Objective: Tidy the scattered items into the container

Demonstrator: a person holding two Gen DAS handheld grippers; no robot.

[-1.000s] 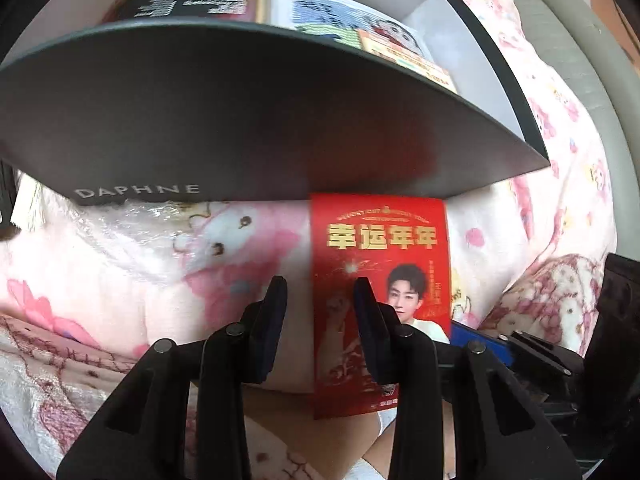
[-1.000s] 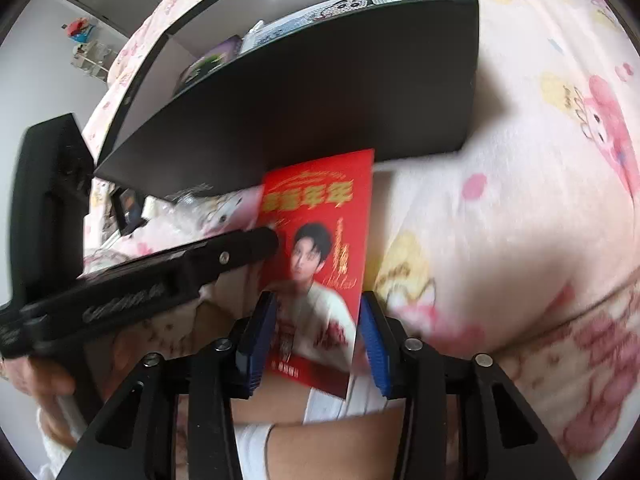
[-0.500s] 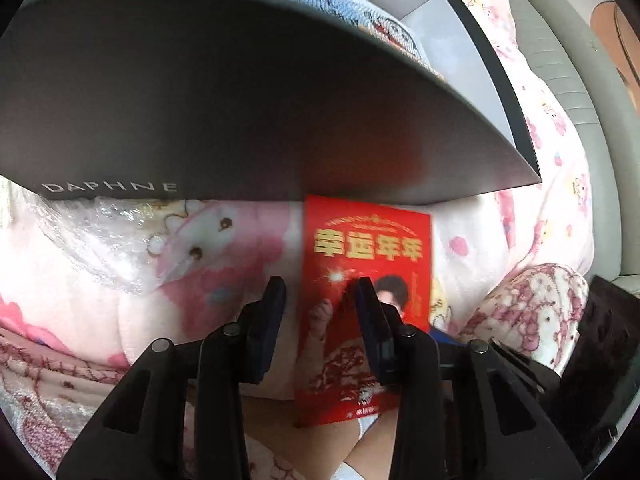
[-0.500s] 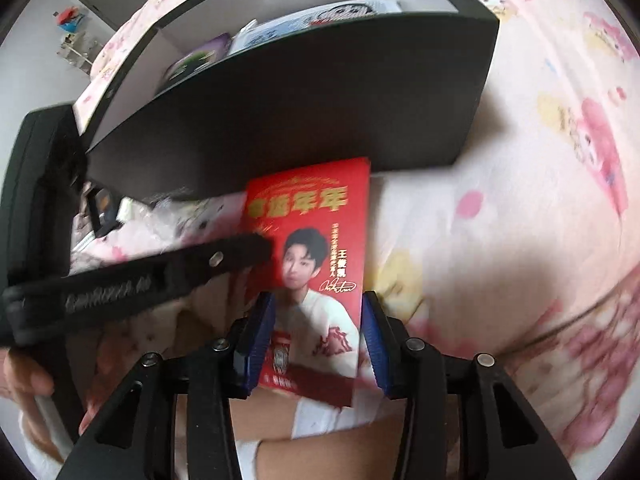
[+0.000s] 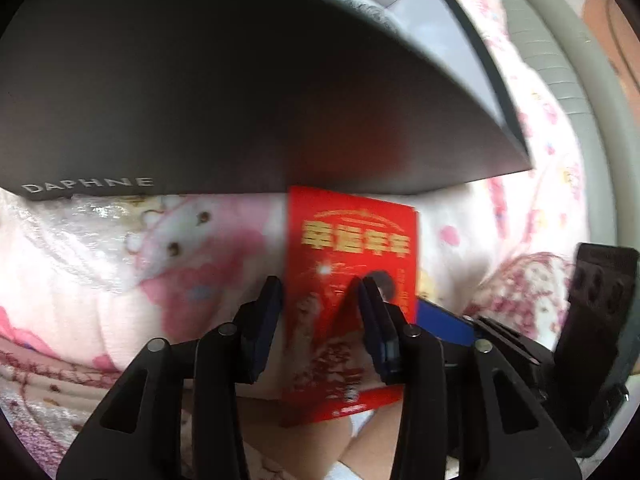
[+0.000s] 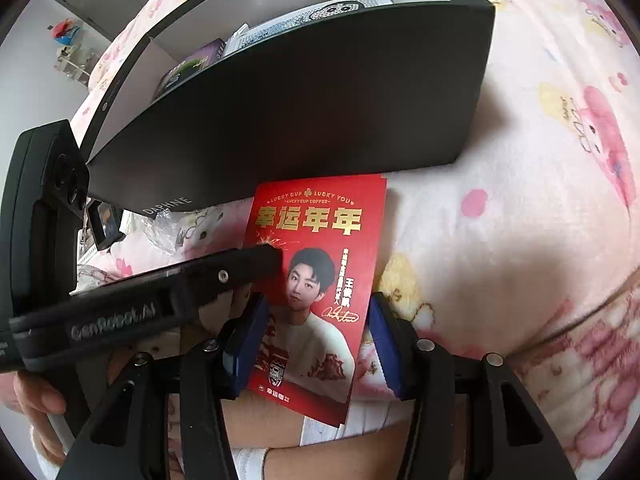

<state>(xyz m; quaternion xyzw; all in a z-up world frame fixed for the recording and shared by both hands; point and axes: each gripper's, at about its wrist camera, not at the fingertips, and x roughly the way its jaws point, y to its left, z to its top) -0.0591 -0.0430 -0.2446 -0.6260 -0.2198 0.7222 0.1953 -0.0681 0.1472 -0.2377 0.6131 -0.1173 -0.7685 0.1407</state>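
Both grippers are down on the red card: my right gripper (image 6: 316,334) straddles its lower half at bottom centre of the right wrist view, blue pads clear of both card edges, jaws opening, card between them but not pinched. The red card (image 6: 320,280) lies face up on the pink cartoon-print blanket (image 6: 520,200), its top edge just at the foot of the black DAPHNE box (image 6: 320,92), which fills the upper middle of the frame. Its bottom corner hangs over a bare leg (image 6: 360,456) at the lower edge. My left gripper (image 5: 318,316) in its own view sits bottom centre, jaws also opening; left pad is at the card's left edge, right pad sits over the printed face, and the blur stops me telling if either presses on it. In the right wrist view one left-gripper finger (image 6: 224,272) comes in from the left, tip on the card's left edge beside the portrait. My left hand (image 6: 36,396) shows at lower left on the handle. Box is open at the top: a purple packet (image 6: 200,60) and a white patterned packet (image 6: 304,20) are inside. Crinkled clear plastic wrap (image 6: 160,232) lies on the blanket left of the card.
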